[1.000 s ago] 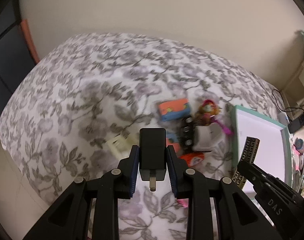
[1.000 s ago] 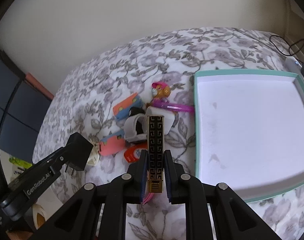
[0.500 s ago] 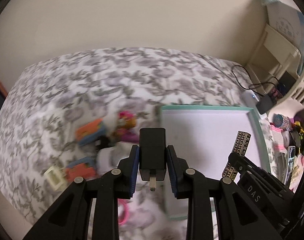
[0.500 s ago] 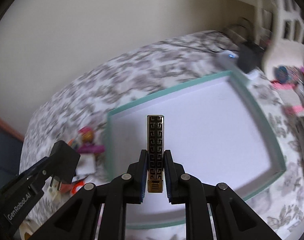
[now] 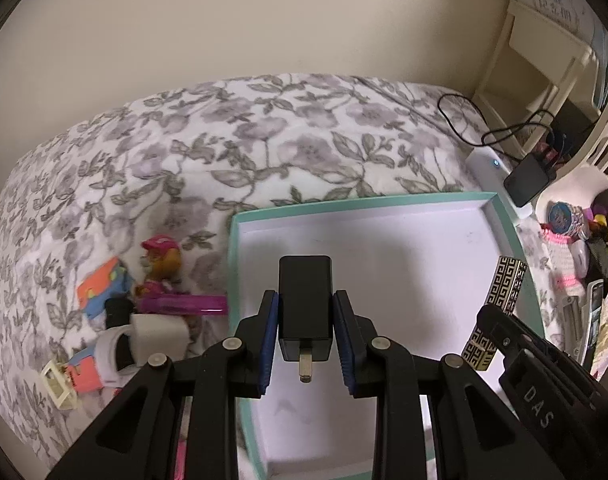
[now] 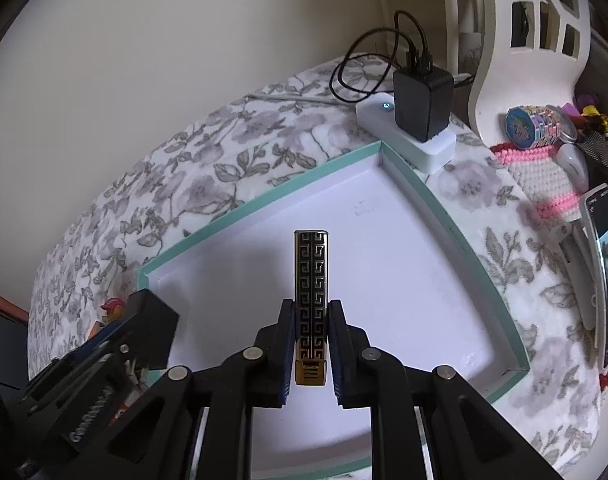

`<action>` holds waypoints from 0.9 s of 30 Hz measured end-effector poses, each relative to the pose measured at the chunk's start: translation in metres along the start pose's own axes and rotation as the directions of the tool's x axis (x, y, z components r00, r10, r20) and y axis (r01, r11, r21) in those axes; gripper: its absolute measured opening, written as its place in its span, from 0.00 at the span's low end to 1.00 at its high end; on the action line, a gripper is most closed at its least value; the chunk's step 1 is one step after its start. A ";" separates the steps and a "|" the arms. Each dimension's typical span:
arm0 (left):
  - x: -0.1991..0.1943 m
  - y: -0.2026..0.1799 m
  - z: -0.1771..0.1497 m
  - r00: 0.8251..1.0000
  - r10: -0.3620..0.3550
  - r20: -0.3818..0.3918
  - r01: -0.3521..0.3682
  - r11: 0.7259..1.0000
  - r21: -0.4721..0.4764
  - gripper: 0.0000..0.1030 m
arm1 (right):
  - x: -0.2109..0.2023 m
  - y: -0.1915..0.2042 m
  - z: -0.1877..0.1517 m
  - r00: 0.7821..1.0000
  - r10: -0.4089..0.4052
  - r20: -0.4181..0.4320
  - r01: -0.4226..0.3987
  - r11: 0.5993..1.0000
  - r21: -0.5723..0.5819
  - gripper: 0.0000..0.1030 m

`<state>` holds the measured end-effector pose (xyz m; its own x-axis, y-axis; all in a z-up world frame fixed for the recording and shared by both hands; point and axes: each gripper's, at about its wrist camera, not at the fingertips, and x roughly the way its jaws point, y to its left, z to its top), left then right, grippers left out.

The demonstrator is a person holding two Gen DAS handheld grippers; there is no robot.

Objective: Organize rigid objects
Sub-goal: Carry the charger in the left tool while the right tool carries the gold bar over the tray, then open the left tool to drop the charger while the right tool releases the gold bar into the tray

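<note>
Black charger [image 5: 304,300] is clamped across flat sides by left gripper [image 5: 304,336], patterned lighter [image 6: 311,304] by right gripper [image 6: 311,340]: rigid, light, likely slick.

Looks like a home, prob a bedroom: bed w/ grey floral bedspread [image 5: 263,140] against a plain cream wall. Kids' toys [image 5: 159,264] scattered on it, white power strip [image 6: 404,136] w/ black charger [image 6: 422,98] plugged in, pink-trim knit mat [image 6: 544,176], phone [image 6: 606,272] alongside.
</note>
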<state>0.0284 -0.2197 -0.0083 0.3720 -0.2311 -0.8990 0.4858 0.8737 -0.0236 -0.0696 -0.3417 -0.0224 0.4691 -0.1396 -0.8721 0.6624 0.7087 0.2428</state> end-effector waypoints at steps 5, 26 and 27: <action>0.014 -0.007 -0.001 1.000 0.011 -0.014 -0.011 1.000 0.013 0.28 | 0.014 -0.002 -0.002 0.999 -0.016 -0.034 0.016 1.000 -0.003 0.16; 0.006 0.000 -0.003 1.000 0.020 0.010 -0.020 1.000 -0.006 0.49 | 0.005 0.002 0.000 0.999 -0.049 -0.017 0.048 0.998 -0.032 0.19; 0.003 0.001 -0.002 1.000 0.023 0.016 -0.023 1.000 -0.009 0.58 | 0.003 0.003 0.001 0.999 -0.051 -0.010 0.050 0.998 -0.034 0.19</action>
<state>0.0283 -0.2190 -0.0119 0.3959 -0.2174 -0.8922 0.4701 0.8826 -0.0065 -0.0659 -0.3408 -0.0239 0.4292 -0.1686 -0.8873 0.6651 0.7237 0.1842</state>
